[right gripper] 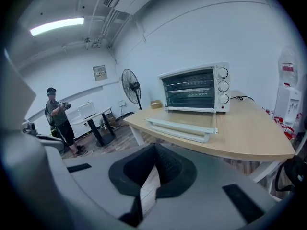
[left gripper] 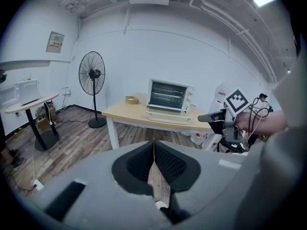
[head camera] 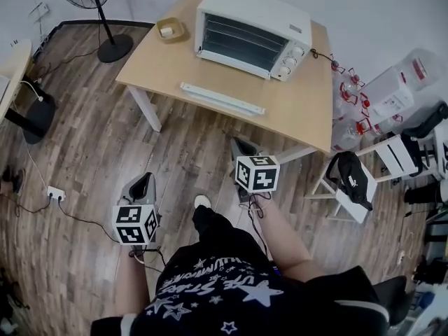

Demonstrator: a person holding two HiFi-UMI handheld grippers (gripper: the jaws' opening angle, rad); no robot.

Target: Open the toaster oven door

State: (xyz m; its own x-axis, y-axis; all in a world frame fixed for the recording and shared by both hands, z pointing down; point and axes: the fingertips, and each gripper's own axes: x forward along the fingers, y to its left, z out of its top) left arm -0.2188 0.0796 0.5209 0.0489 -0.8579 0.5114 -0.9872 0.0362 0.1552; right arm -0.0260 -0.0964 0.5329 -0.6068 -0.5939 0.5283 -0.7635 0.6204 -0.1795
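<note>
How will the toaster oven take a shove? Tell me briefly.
The oven is boxy and broad-based, so it should slide on the table rather than tip. Its door lies open in front; pushed, that would probably swing, not shift the oven.

Oven [head camera: 252, 32] sits at the table's [head camera: 308, 110] far right corner, its door [head camera: 222, 98] down flat before it, toward the near edge. Bowl [head camera: 169, 29] at far left corner. Fan [head camera: 98, 12] on the floor, left of table.
</note>
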